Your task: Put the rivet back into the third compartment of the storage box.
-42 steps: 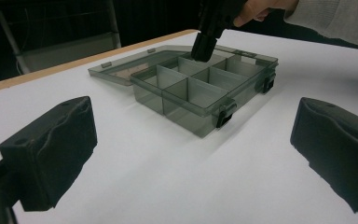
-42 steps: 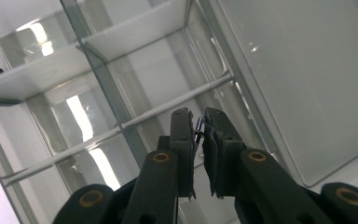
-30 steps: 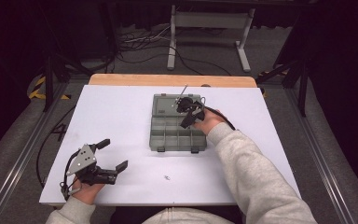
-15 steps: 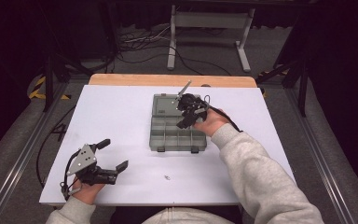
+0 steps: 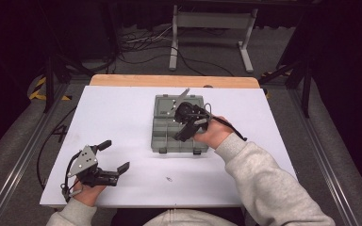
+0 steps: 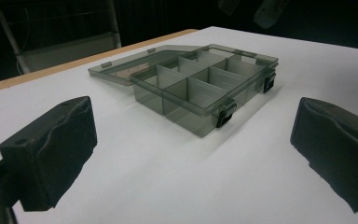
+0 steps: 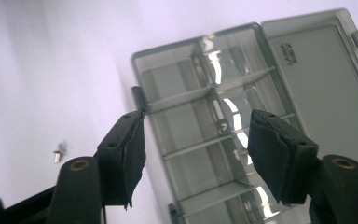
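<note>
- The right gripper hangs over the open box, which serves here as the landmark; its jaws are spread and have just been opening, with nothing between the pads.
- In the right gripper view the two black pads frame the box's compartments from above, clear of the dividers and not touching them.
- The right hand and its grey sleeve come in at the near right corner of the box.
- The box sits in the middle of the white table; its lid is laid flat on the far side, and two dark latches stand on the near wall.
- The compartments that can be seen look bare; a bright reflection lies across the middle ones.
- A small screw lies on the table near the box's front edge, apart from it, on the person's side.
- The left gripper rests on the table well away from the box, toward the near left corner, jaws spread wide and holding nothing.
- In the left gripper view the box stands between and beyond the two pads.
</note>
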